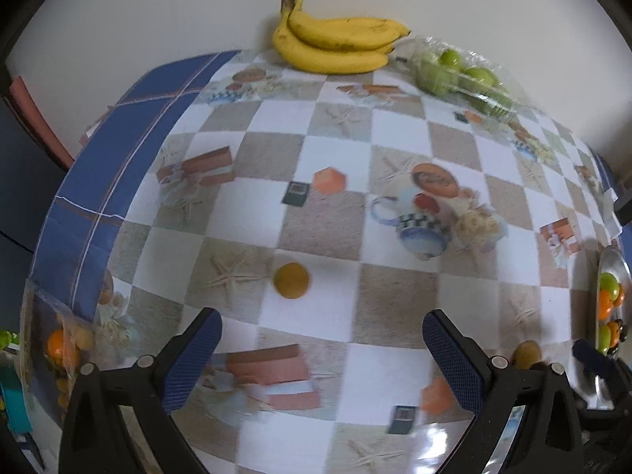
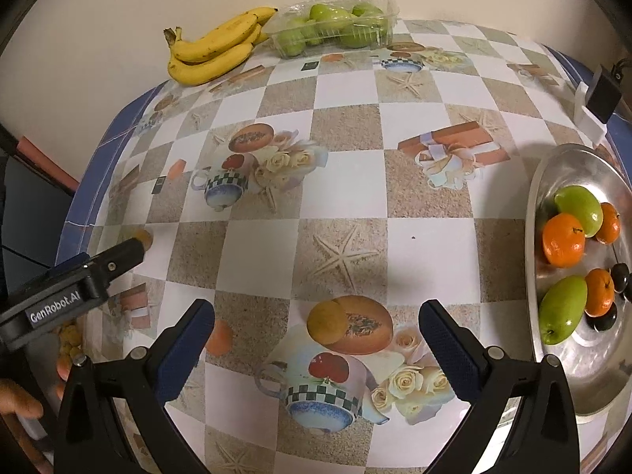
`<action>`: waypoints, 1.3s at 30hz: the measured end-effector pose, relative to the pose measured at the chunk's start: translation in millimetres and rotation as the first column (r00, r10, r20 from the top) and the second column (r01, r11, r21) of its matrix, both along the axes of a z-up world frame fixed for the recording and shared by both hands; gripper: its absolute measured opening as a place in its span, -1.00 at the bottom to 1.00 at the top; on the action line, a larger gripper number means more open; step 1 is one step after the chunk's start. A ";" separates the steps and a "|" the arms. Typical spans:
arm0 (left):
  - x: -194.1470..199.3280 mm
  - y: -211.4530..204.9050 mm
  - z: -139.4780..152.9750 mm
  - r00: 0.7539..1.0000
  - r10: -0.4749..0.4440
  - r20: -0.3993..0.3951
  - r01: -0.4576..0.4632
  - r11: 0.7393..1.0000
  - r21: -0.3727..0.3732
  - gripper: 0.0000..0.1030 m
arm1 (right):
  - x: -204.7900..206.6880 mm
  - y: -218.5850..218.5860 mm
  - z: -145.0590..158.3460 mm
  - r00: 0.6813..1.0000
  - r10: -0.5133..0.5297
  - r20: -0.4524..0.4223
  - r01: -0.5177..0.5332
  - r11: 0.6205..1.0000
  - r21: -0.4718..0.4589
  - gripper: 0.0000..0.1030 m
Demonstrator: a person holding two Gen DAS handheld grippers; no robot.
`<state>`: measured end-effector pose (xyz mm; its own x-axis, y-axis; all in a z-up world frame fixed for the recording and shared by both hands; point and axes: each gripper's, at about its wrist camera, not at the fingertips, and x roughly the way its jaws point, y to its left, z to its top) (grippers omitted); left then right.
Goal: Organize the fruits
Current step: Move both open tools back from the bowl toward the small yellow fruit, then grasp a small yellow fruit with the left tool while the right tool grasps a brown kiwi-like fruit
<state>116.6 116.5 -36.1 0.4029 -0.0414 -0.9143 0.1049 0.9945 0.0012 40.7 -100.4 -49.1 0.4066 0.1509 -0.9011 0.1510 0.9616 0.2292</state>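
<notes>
Fruits partly sorted: tray [image 2: 553, 181] at right holds 2 green fruits, 3 oranges and dark ones. Bananas [image 2: 213, 47] and a punnet [image 2: 335, 27] wait at top; 2 brown fruits [image 1: 291, 280] lie loose on the tabletop [image 2: 355, 197]. Left gripper [image 1: 322, 355] and right gripper [image 2: 316, 351] hang released, empty.

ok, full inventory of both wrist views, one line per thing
bananas: one bunch, yellow, far edge by the wall
clear tray: one, holds green fruits, right of the bananas
metal plate: one, silver, right edge
oranges: three, on the plate
green fruits: two, on the plate
dark fruits: small, black, on the plate; count unclear
brown fruit: one, ahead of the right gripper
brown fruit: one, ahead of the left gripper
left gripper: open
right gripper: open
</notes>
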 end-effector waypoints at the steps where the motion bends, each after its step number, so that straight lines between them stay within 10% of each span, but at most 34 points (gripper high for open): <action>1: 1.8 3.8 -1.3 1.000 0.001 -0.003 -0.001 1.000 0.016 0.99 | 0.3 0.3 -0.7 1.000 -0.002 -0.003 0.002 1.000 0.000 1.00; 7: 13.6 21.4 -4.0 0.999 -0.030 -0.021 0.030 1.000 0.001 0.91 | 0.2 -0.9 -5.4 1.000 -0.016 -0.023 0.016 1.000 0.005 0.92; 15: 30.7 18.2 -9.8 0.996 -0.056 -0.063 0.054 0.998 -0.025 0.53 | 1.7 0.8 -16.0 0.997 -0.014 -0.070 0.013 1.000 -0.006 0.20; 26: 41.3 20.1 -29.7 0.991 -0.030 -0.127 0.025 0.999 -0.044 -0.08 | 4.5 3.9 -22.8 0.994 0.008 -0.106 -0.009 1.000 -0.008 -0.27; 39: 44.2 18.2 -33.8 0.992 -0.015 -0.126 0.010 0.999 -0.042 -0.47 | 5.8 2.7 -22.1 0.994 0.019 -0.108 -0.018 1.000 0.010 -0.50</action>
<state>160.8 134.7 -69.9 0.2838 -0.0844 -0.9551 0.1143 0.9920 -0.0537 46.5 -97.7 -71.2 0.3041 0.1654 -0.9382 0.1580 0.9624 0.2209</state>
